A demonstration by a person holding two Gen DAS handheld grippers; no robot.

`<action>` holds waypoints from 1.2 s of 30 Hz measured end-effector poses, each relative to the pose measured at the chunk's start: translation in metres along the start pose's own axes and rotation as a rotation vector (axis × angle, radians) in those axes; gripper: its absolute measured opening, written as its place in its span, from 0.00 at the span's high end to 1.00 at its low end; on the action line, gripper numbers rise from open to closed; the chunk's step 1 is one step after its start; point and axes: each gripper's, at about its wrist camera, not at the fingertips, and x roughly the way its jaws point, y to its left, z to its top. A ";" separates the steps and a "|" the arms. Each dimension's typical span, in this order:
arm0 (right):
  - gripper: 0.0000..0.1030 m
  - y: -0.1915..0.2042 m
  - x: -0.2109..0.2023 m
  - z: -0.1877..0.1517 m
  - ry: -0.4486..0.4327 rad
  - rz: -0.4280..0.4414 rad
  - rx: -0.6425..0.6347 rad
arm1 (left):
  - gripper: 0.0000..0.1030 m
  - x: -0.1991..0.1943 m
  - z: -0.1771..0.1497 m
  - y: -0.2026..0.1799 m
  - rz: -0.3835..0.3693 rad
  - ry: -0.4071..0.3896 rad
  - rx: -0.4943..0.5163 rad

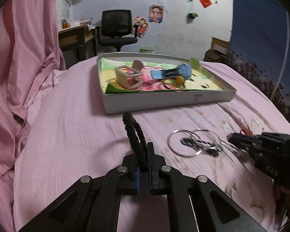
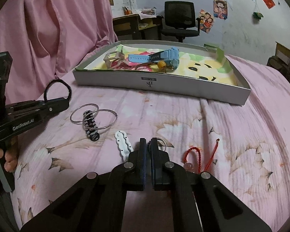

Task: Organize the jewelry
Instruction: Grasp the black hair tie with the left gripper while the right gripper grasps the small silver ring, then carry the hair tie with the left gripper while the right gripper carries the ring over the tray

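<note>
Pinching a black braided loop (image 1: 134, 133) between its two jaws, the left gripper (image 1: 142, 154) sits at the bottom centre of its own view, closed tight on the cord so that the loop stands up above the fingertips. From the right wrist view the same gripper (image 2: 64, 101) comes in from the left edge, with a hand (image 2: 4, 157) wrapped around its handle at lower left.

The right gripper (image 2: 148, 145) is also closed, at bottom centre of its view, its jaws clamped on a small silver ring (image 2: 161, 144) that pokes out to the right of the fingertips. Just left of it lies a white wavy hair clip (image 2: 122, 142) on the pink floral bedsheet (image 2: 232, 135), and to the right a red cord with pink beads (image 2: 195, 158).

Further out, towards the left middle of that view, two thin silver bangles (image 2: 93, 117) overlap, with a black-and-silver twisted piece (image 2: 90, 124) lying across them.

Beyond these, in the upper middle of both views, a shallow grey box lid (image 2: 183, 86) rests on the bed, lined with a colourful printed cloth (image 2: 203, 65). Inside it, towards the left, lie a cream hair claw (image 1: 128, 76), a light blue watch (image 2: 158, 57) and an amber bead on a dark cord (image 2: 161, 64); the right half of the lid holds nothing but the cloth.

Pink curtains (image 1: 27, 38) hang at the left, and a black office chair (image 2: 178, 19) stands against the far wall.
</note>
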 end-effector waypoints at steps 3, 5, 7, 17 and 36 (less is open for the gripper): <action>0.96 0.000 -0.001 0.000 0.000 0.000 0.003 | 0.94 -0.004 -0.004 -0.006 -0.008 -0.005 0.014; 0.96 -0.001 -0.001 0.000 0.004 0.004 0.011 | 0.94 -0.007 -0.006 -0.008 -0.020 -0.006 0.020; 0.96 -0.003 0.001 -0.001 0.011 0.007 0.021 | 0.94 -0.010 -0.008 -0.009 -0.028 -0.008 0.024; 0.96 -0.012 -0.006 -0.008 -0.005 0.018 0.066 | 0.94 -0.020 -0.018 -0.016 -0.051 -0.015 0.030; 0.98 -0.029 -0.010 -0.009 -0.016 0.011 0.152 | 0.94 -0.021 -0.021 -0.019 -0.067 -0.013 0.024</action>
